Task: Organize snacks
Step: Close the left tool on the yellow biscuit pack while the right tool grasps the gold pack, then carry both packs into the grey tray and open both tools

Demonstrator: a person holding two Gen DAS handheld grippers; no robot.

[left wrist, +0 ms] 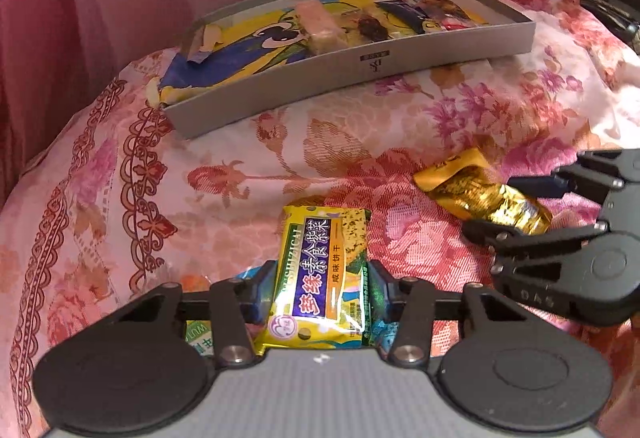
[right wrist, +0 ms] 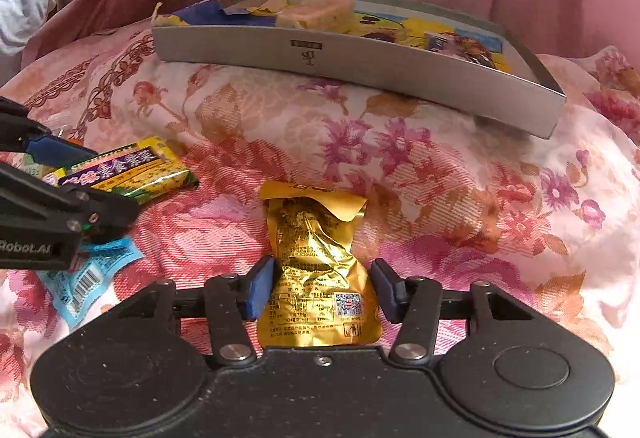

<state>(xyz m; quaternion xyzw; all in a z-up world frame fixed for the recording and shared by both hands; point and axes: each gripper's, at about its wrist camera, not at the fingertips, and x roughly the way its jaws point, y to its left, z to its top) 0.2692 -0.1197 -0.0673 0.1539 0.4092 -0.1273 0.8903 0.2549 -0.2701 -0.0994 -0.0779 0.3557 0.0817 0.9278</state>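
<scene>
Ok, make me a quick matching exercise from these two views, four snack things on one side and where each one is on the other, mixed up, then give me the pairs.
Things:
1. yellow biscuit packet
2. gold foil pouch
3. pale pink bar
4. light blue wrapper

Places:
A. inside the grey box
B. between the fingers of the right tool
C. on the floral cloth, partly under the left tool
D. between the fingers of the left tool

Pairs: 1-D, 2-B, 3-A, 4-C
</scene>
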